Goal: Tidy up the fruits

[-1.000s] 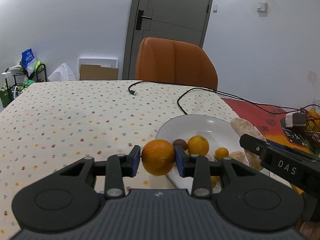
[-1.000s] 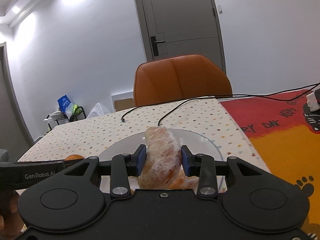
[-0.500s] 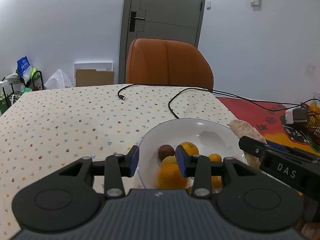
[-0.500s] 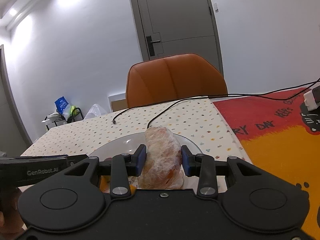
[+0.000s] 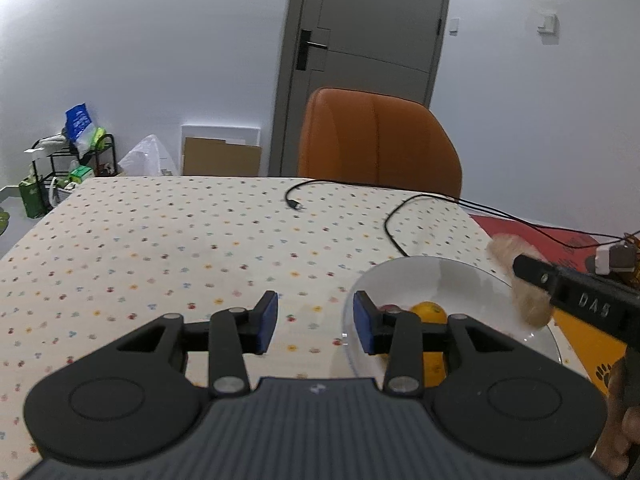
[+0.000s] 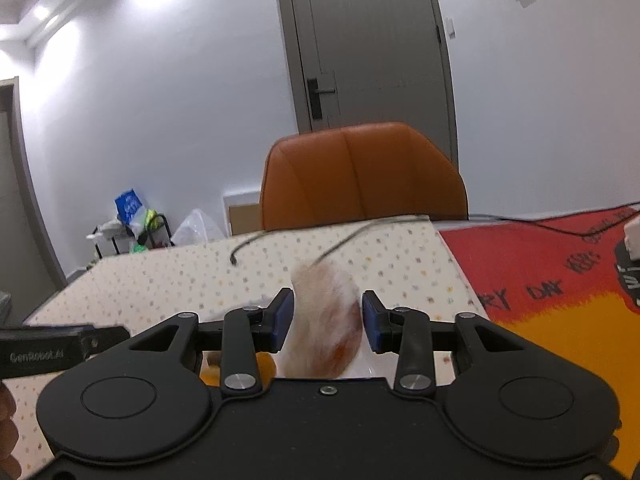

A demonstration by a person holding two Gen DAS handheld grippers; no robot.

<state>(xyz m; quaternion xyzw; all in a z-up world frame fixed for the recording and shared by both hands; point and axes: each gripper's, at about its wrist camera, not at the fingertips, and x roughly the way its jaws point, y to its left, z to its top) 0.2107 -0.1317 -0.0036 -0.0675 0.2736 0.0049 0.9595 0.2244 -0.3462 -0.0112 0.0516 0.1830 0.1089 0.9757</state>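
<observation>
My left gripper (image 5: pixel 316 322) is open with nothing in it. It hangs over the dotted tablecloth (image 5: pixel 180 248), just left of the white plate (image 5: pixel 420 264). An orange (image 5: pixel 430 312) and a dark fruit (image 5: pixel 386 308) lie in the plate, partly hidden behind my right-hand finger. My right gripper (image 6: pixel 328 320) is shut on a plastic-wrapped pale orange fruit (image 6: pixel 324 300). In the left wrist view that wrapped fruit (image 5: pixel 528 308) hangs over the plate's right rim. Another orange (image 6: pixel 212 376) peeks out below the right gripper's fingers.
An orange chair (image 5: pixel 376 144) stands at the far table edge. Two black cables (image 5: pixel 392 224) cross the cloth behind the plate. A red and yellow mat (image 6: pixel 560 300) covers the table's right side, with a white adapter (image 5: pixel 608 260) on it.
The left gripper let go of its orange into the plate, opened wide and drew back to the left. The right gripper kept hold of the wrapped fruit and moved over the plate.
</observation>
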